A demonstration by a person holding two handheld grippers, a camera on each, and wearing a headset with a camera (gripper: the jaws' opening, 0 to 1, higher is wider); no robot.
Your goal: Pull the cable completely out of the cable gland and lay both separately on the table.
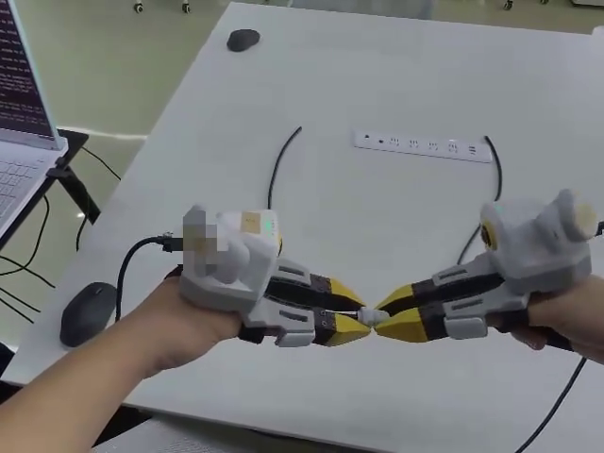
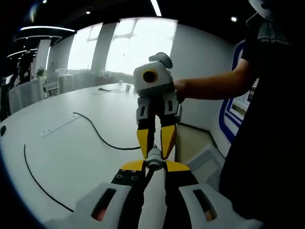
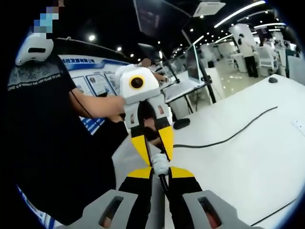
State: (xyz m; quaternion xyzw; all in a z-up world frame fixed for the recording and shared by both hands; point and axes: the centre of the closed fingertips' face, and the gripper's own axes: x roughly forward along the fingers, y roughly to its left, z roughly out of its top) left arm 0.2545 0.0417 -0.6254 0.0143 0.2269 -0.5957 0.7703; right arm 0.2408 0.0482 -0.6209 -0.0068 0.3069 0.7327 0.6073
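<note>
Left gripper [image 1: 357,316], nearest, over near edge of table [image 1: 396,236]: jaws clamped on white cable gland [image 1: 369,316]. Right gripper [image 1: 385,318], tip to tip with it: jaws closed on black cable [image 3: 164,182] threaded through. Risk: sudden release could jerk the cable gland loose and drop it past the edge.

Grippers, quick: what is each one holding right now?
Left gripper: shut on the white cable gland.
Right gripper: shut, seemingly on the black cable just behind the gland.
</note>
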